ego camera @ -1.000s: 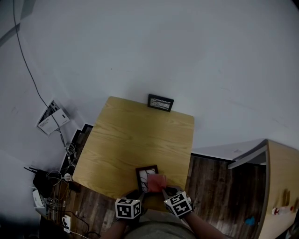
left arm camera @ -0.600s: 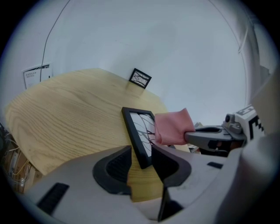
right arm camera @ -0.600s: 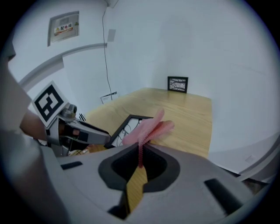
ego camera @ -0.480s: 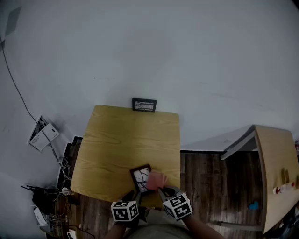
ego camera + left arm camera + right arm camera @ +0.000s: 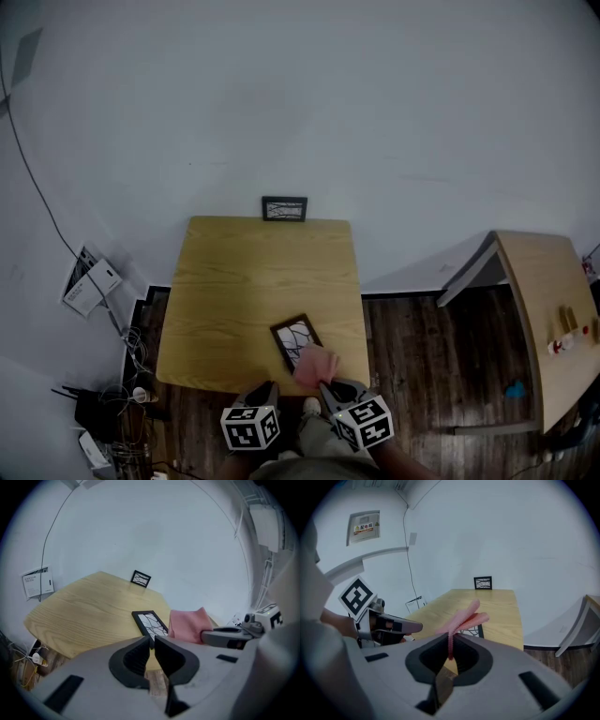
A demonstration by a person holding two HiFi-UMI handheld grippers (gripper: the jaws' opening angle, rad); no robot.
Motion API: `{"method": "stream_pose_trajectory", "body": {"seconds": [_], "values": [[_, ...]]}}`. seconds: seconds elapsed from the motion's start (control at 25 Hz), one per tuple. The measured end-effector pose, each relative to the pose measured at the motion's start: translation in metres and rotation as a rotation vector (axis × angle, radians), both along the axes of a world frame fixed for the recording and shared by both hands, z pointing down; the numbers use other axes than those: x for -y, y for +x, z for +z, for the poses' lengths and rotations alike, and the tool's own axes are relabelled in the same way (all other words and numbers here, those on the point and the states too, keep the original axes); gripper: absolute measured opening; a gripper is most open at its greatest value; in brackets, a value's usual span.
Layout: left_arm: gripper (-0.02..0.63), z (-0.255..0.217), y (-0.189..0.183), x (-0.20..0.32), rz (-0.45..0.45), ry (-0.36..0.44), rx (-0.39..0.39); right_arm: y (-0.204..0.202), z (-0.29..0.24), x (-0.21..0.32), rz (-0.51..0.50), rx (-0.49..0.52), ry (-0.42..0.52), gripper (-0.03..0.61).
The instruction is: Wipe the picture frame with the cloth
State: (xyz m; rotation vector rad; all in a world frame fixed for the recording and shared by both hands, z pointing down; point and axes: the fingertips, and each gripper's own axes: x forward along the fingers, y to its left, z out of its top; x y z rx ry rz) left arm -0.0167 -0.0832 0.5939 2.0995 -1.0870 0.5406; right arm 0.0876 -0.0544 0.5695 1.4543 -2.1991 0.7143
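Two grippers over near edge of table (image 5: 253, 281): left gripper (image 5: 151, 639) jaws closing on near corner of picture frame (image 5: 151, 621); right gripper (image 5: 451, 641) clamped on pink cloth (image 5: 464, 618), just beside picture frame

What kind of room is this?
Probably a plain office or workroom, not a home: bare white walls, a wooden table, a second table beside it, and tangled cables on the dark plank floor.

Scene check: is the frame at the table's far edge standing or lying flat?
Standing. The far frame sits upright, face toward the camera, at the table edge by the wall.
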Motion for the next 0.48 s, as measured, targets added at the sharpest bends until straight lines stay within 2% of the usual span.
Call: {"method": "stream_pose_trajectory", "body": {"seconds": [0.48], "values": [[0.012,-0.033,-0.05,-0.068,-0.023,0.025,-0.046,-0.036,-0.048,-0.072,0.059,0.066,0.121,0.009]]}}
